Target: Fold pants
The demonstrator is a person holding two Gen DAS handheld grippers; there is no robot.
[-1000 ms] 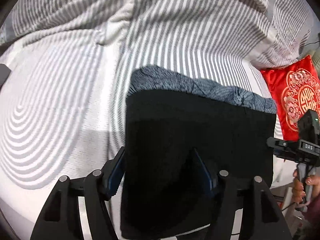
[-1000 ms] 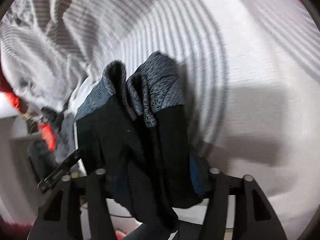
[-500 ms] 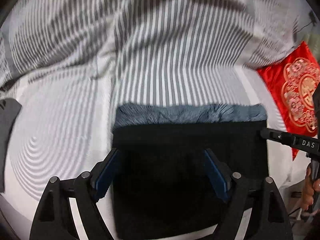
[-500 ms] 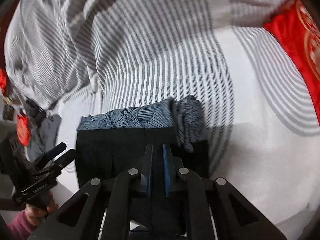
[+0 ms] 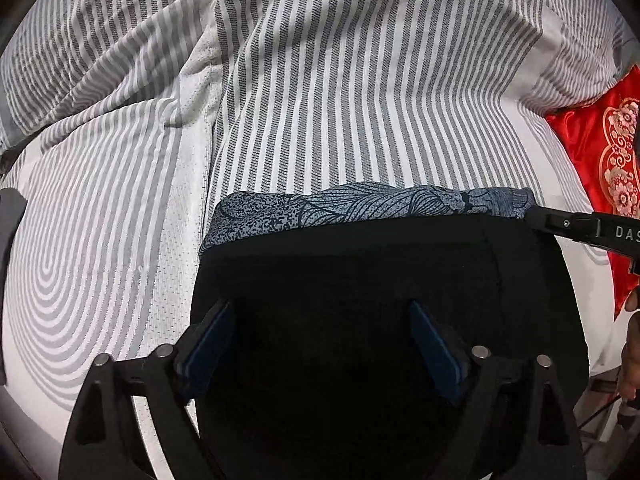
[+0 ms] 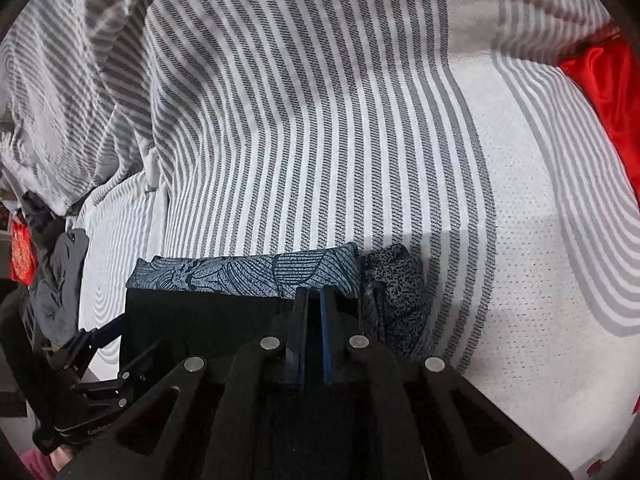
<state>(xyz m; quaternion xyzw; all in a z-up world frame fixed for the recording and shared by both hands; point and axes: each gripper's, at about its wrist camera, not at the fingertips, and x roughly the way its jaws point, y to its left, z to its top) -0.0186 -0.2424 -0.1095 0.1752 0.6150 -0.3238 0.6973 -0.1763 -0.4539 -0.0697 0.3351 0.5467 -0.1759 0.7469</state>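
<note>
The pants [image 5: 360, 288] are black with a blue-grey patterned band [image 5: 360, 208] along the far edge. They lie folded flat on the striped bed. My left gripper [image 5: 320, 320] is open, its blue pads spread wide over the black cloth. My right gripper [image 6: 314, 300] is shut, its fingers pinched on the pants' right edge [image 6: 256, 276] near the patterned band. The right gripper's tip also shows in the left wrist view [image 5: 560, 224] at the pants' far right corner. A bunched patterned fold [image 6: 394, 280] sits just right of it.
A grey-and-white striped bedspread [image 5: 340, 80] covers the bed, rumpled at the back. A red embroidered cushion [image 5: 604, 168] lies at the right. Dark grey clothing [image 6: 60, 276] lies at the bed's left edge. The left gripper shows in the right wrist view [image 6: 92, 360].
The pants have come down from hanging to lying flat on the bed. My left gripper let go and opened wide. My right gripper closed to a narrow pinch at the right edge.
</note>
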